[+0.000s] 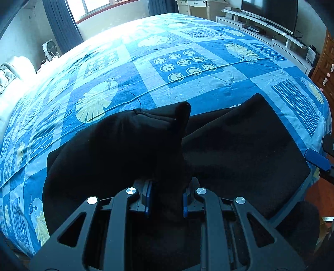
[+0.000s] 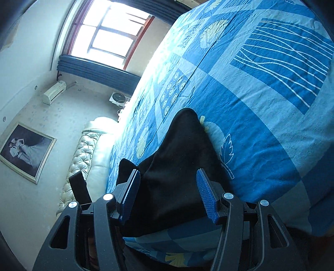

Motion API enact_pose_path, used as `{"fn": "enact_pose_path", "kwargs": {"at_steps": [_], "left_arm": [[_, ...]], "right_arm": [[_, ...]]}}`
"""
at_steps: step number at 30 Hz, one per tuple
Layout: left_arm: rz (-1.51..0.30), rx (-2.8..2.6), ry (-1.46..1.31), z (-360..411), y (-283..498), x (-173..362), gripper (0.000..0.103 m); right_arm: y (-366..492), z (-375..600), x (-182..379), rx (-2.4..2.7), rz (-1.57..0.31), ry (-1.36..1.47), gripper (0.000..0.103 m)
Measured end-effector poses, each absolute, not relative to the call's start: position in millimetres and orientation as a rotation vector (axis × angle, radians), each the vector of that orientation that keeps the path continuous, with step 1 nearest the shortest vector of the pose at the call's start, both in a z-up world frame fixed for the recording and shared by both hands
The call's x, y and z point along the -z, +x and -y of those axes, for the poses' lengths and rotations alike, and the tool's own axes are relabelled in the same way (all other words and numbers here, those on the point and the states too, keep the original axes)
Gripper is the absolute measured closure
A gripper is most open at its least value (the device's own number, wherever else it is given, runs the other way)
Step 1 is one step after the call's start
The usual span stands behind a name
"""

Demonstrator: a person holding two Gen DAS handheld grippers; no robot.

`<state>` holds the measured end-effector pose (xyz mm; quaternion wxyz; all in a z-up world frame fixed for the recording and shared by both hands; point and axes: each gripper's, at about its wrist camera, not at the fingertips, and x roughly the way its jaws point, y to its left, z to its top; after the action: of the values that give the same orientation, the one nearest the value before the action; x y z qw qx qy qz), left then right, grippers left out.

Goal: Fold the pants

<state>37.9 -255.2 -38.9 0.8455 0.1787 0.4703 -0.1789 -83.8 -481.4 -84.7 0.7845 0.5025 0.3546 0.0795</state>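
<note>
The pants [image 1: 240, 146], black, lie on the bed [image 1: 187, 87] at the lower centre of the left wrist view. The left claw [image 1: 166, 200] is nearly closed, clamping a raised bunch of the fabric. The right claw [image 2: 169, 196] stands about half open, straddling the cloth; its pads [image 2: 206, 196] do not press on it. The bed sheet is blue with leaf and circle prints. A window [image 2: 108, 35], air conditioner [image 2: 54, 91] and framed picture [image 2: 25, 150] occupy the left of the right wrist view; a television [image 1: 269, 14] sits upper right in the left wrist view.

Black pants [image 1: 240, 146] are spread on the blue patterned bed [image 1: 187, 41]; a bunched fold is clamped by the left gripper [image 1: 166, 200], lifted up.
</note>
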Motion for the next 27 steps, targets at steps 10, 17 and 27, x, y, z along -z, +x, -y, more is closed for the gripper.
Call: {"fn": "enact_pose_path", "kwargs": {"at_steps": [10, 17, 27], "left_arm": [[-0.947, 0.352, 0.463, 270.1, 28.4, 45.0, 0.076], [-0.875, 0.399, 0.422, 271.6, 2.3, 12.9, 0.028], [-0.895, 0.393, 0.037, 147.7, 7.0, -36.8, 0.01]], "right_arm": [[-91.4, 489.0, 86.9, -0.158, -0.749, 1.11, 0.046], [-97.3, 490.6, 71.8, -0.135, -0.721, 1.08, 0.046], [-76.1, 446.3, 47.5, -0.226, -0.788, 0.971, 0.04]]}}
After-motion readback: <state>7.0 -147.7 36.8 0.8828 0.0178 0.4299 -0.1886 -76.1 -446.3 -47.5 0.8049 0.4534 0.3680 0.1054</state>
